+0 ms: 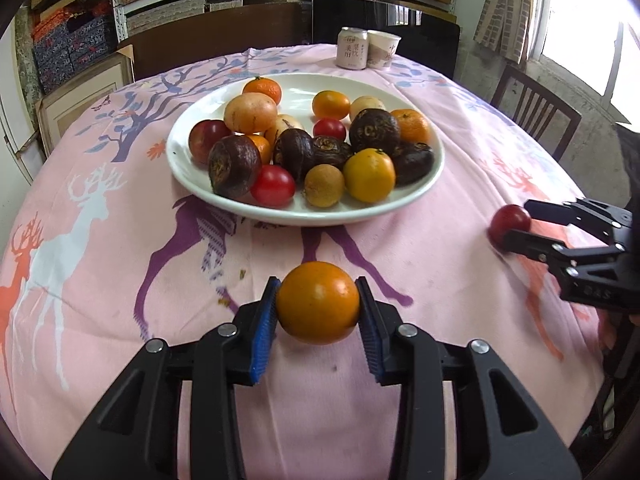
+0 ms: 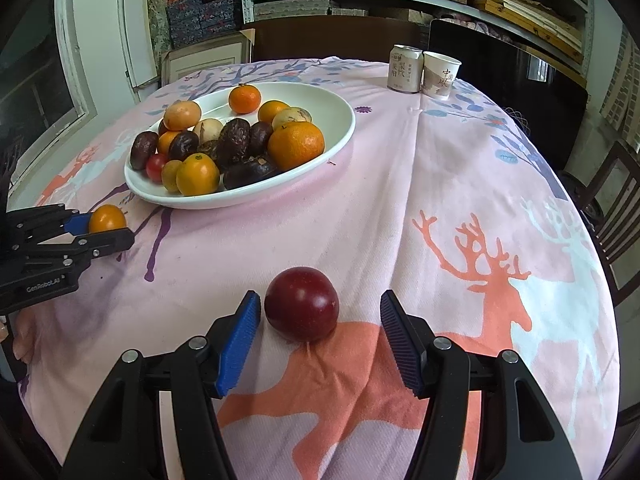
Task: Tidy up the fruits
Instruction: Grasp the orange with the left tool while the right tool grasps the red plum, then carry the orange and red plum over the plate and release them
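A white plate (image 1: 432,176) holds several fruits: oranges, red tomatoes, dark purple fruits and pale ones. It also shows in the right wrist view (image 2: 344,120). My left gripper (image 1: 318,304) is shut on a small orange (image 1: 318,300) just above the pink tablecloth, in front of the plate; it also shows in the right wrist view (image 2: 106,226). My right gripper (image 2: 316,312) is open around a dark red fruit (image 2: 302,304) resting on the cloth, its left pad close to the fruit, its right pad apart. This gripper (image 1: 516,222) and the red fruit (image 1: 508,220) show at the right of the left wrist view.
A drink can (image 1: 351,48) and a paper cup (image 1: 382,50) stand at the table's far edge. Dark chairs (image 1: 532,112) surround the round table. Shelves with boxes line the back wall. Small crumbs (image 1: 224,301) lie on the cloth near my left gripper.
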The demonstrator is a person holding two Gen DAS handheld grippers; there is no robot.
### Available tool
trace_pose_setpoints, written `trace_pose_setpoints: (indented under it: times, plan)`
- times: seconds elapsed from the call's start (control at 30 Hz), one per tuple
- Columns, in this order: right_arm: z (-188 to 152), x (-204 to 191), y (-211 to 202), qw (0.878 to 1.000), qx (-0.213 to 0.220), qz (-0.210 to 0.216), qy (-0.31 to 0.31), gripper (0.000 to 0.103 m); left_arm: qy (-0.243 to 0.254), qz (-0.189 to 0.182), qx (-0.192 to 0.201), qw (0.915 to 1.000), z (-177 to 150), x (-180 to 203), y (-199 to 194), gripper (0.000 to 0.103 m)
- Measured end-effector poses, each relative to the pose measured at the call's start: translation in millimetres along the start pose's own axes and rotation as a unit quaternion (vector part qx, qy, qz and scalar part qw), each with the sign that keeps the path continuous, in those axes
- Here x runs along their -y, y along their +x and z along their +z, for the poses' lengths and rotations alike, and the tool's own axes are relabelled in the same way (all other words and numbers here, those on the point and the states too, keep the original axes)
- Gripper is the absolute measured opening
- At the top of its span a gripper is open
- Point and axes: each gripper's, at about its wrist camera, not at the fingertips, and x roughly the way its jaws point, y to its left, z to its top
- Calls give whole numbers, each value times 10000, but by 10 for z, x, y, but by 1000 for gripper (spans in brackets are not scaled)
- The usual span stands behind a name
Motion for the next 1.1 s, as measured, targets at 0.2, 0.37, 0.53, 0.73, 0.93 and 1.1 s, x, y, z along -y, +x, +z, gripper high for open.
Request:
trace_pose_setpoints:
  times: [0.2,0.37,0.53,0.73,0.93,1.1]
  plan:
    - [39,-40,54,10000,-49,78,6,63,-31,-79,323,9994,-184,5,-408,37]
    - [73,-112,138,9997,-187,178,20,51,-96,-87,401,9991,-277,-10,-572,37]
    - [50,-136,106,9997,-162,185,16,38,-138,-102,414,9990,-309,-23,-601,37]
    - [-43,-113,11,9997,-94,203,66,38,-128,-134,433,9989,-334,26,-616,37]
    - [-145,-75,-48,9995,-55,278,136,38,-129,-105,397,9991,-360,56,-610,37]
    - [-190,-31,-88,9990,-21,370,231,38,-144,-76,376,9992,-362,81,-601,37]
